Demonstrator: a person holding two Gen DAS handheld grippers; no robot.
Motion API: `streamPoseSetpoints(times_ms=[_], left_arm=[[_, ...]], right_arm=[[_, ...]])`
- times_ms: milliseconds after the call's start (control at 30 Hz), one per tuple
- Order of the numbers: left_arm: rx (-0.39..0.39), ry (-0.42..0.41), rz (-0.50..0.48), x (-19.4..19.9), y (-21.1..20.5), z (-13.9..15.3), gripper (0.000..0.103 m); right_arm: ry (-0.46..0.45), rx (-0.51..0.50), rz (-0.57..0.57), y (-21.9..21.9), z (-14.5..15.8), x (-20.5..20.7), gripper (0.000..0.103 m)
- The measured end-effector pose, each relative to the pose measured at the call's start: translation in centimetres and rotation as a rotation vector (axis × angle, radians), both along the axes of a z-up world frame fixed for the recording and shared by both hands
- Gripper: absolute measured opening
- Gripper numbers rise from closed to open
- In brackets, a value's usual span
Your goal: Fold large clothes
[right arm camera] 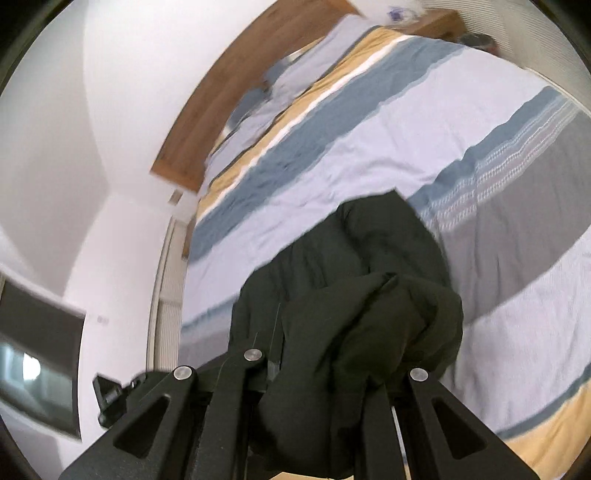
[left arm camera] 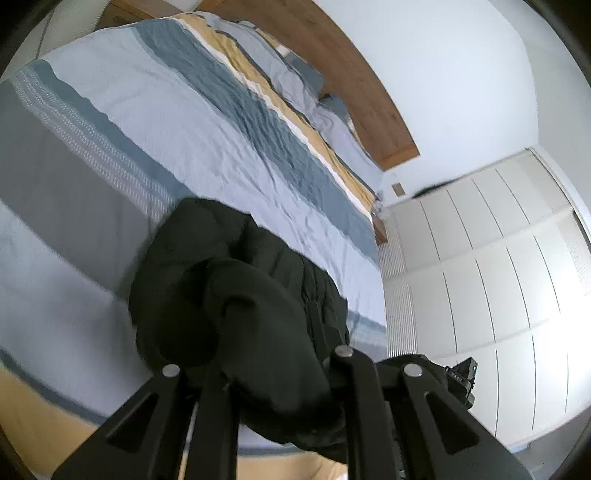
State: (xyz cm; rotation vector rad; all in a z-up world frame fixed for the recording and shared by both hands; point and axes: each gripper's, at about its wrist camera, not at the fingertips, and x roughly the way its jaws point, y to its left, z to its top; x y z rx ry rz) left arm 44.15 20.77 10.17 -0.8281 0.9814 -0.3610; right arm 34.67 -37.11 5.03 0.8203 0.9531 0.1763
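A large black garment hangs bunched over the striped bed cover. My left gripper is shut on a thick fold of it, and the cloth drapes over and hides the fingertips. In the right wrist view the same black garment hangs from my right gripper, which is shut on another bunched part. Its far end rests on the bed cover. The right gripper shows at the edge of the left wrist view, and the left gripper at the edge of the right wrist view.
The bed has a wooden headboard and pillows at its far end. White wardrobe doors stand beside the bed. A wooden nightstand is by the headboard. A dark screen hangs on the white wall.
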Motion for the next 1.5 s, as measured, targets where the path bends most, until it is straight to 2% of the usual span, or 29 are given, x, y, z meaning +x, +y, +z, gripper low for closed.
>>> streamPoseSetpoints(times_ms=[200, 433, 533, 633, 700, 733, 800, 833, 867, 900, 933, 1000, 1133, 1267, 1367, 1500], left_arm=[[0.04, 0.049, 0.034, 9.4, 0.2, -3.0, 0.013], [0.131, 0.175, 0.045, 20.0, -1.3, -10.0, 0.018], [0.153, 0.23, 0.04, 22.6, -2.3, -13.5, 0.021], [0.113, 0.275, 0.063, 23.1, -2.4, -16.0, 0.025], [0.065, 0.283, 0.077, 23.0, -2.1, -16.8, 0.029], [0.042, 0.279, 0.086, 22.9, -1.9, -16.8, 0.033], [0.001, 0.262, 0.1, 22.9, -1.4, -16.2, 0.044], [-0.03, 0.248, 0.11, 22.9, -1.1, -15.7, 0.051], [-0.062, 0.231, 0.124, 22.9, -0.7, -15.0, 0.058], [-0.086, 0.219, 0.135, 23.0, -0.4, -14.5, 0.061], [-0.112, 0.202, 0.148, 22.9, 0.0, -13.5, 0.066], [-0.132, 0.171, 0.163, 22.8, 0.6, -11.7, 0.068], [-0.041, 0.077, 0.181, 21.9, 1.5, -7.0, 0.068], [0.121, 0.008, 0.148, 19.7, 0.7, -2.9, 0.068], [0.22, -0.032, 0.084, 17.1, -1.3, -1.4, 0.068], [0.302, -0.064, 0.006, 13.3, -4.7, -1.6, 0.068]], right_arm=[[0.098, 0.007, -0.125, -1.8, -2.8, 8.2, 0.011], [0.223, -0.001, -0.227, -2.8, -9.3, 17.5, 0.013], [0.272, -0.009, -0.267, -3.1, -11.9, 19.6, 0.017], [0.327, -0.048, -0.281, -3.0, -14.1, 20.7, 0.017], [0.342, -0.04, -0.282, -3.0, -15.0, 21.0, 0.021], [0.342, -0.043, -0.281, -2.9, -15.1, 21.1, 0.023], [0.336, -0.039, -0.28, -3.0, -15.1, 21.2, 0.036], [0.328, -0.033, -0.283, -3.0, -15.0, 21.1, 0.04], [0.318, -0.024, -0.291, -3.1, -14.7, 21.0, 0.049], [0.305, -0.013, -0.298, -3.2, -14.3, 20.9, 0.062], [0.29, -0.007, -0.305, -3.3, -13.8, 20.8, 0.065], [0.263, 0.005, -0.324, -3.4, -12.8, 20.4, 0.082], [0.203, -0.003, -0.34, -3.6, -9.9, 19.5, 0.084], [0.146, -0.06, -0.308, -3.1, -6.7, 18.4, 0.086], [0.088, -0.126, -0.265, -2.1, -4.1, 16.9, 0.087], [0.024, -0.239, -0.167, 0.3, -1.6, 14.2, 0.087]])
